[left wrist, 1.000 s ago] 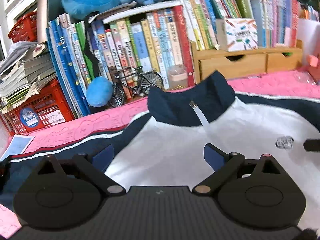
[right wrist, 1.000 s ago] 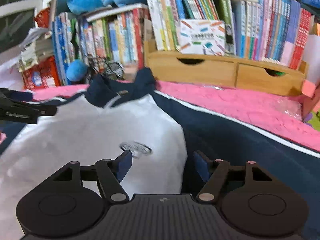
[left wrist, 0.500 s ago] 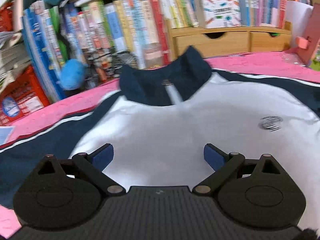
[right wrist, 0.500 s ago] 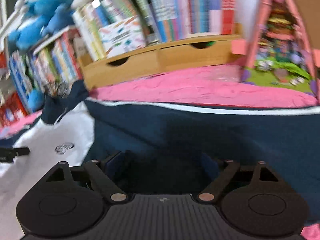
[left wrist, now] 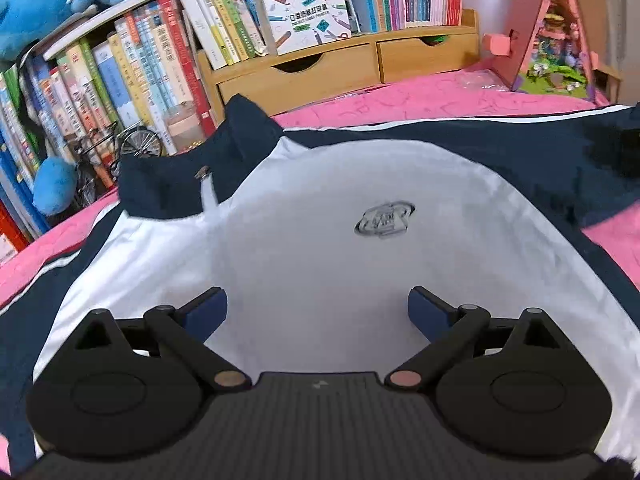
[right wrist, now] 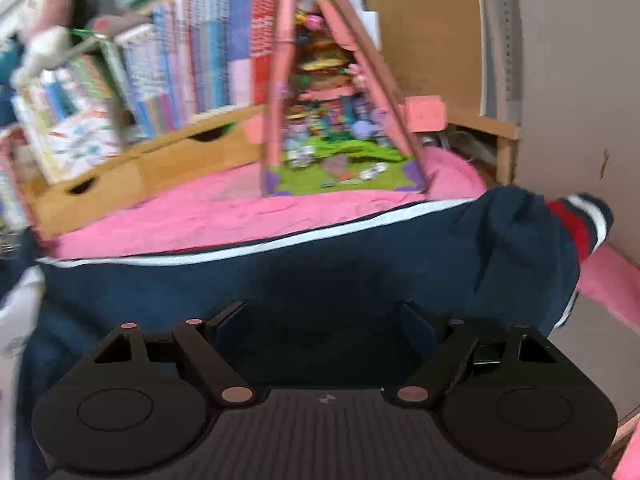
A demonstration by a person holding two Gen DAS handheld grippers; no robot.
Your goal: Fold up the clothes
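A navy and white zip jacket lies spread flat on the pink cover, collar toward the books, a grey logo on its white chest. My left gripper hovers open over the white chest panel, nothing between its fingers. In the right wrist view the jacket's navy sleeve stretches rightward to a red, white and navy striped cuff. My right gripper is open above the middle of that sleeve, its fingers dark against the cloth.
Books and a wooden drawer unit line the back, with a small bicycle model and blue plush toys. A pink triangular toy house stands at the right. A wall and the cover's edge lie just beyond the cuff.
The left gripper swung right, from the collar area to over the chest logo. The right gripper swept right along the navy sleeve toward the cuff. Both stayed open.
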